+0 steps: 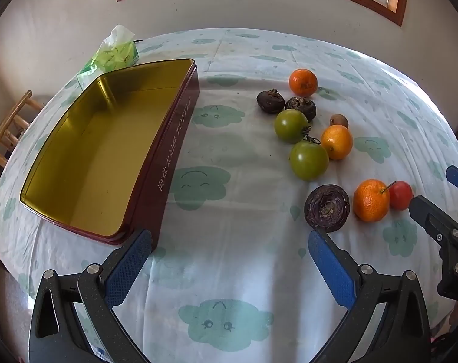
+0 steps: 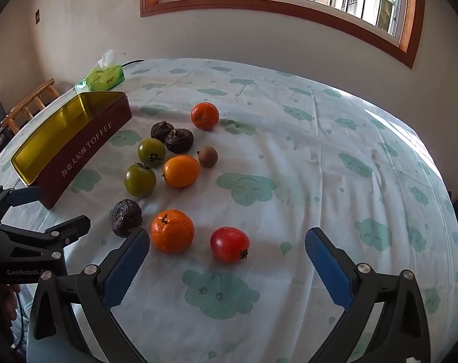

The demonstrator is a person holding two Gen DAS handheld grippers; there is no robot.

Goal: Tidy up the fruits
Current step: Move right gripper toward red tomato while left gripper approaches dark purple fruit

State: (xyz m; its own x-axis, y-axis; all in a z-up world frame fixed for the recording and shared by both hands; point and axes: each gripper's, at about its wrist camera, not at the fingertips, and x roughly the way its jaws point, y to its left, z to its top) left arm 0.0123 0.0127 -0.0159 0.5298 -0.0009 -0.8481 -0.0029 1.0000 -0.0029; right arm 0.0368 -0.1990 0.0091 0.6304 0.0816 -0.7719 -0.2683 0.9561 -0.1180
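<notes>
An empty maroon toffee tin [image 1: 168,139] with a gold inside stands on the table's left; it also shows in the right wrist view [image 2: 77,157]. Several fruits lie loose to its right: oranges [image 2: 172,231], green tomatoes [image 2: 140,180], dark water chestnuts [image 2: 126,217], a small kiwi [image 2: 208,156] and a red tomato [image 2: 229,244]. My left gripper [image 1: 230,248] is open and empty above the cloth, its left finger beside the tin's near corner. My right gripper [image 2: 227,249] is open and empty, its fingers either side of the red tomato and nearest orange.
A green tissue pack [image 2: 103,75] lies behind the tin. A wooden chair [image 2: 29,103] stands off the table's left edge. The cloud-print tablecloth [image 2: 334,181] covers the table, which meets the wall under a window.
</notes>
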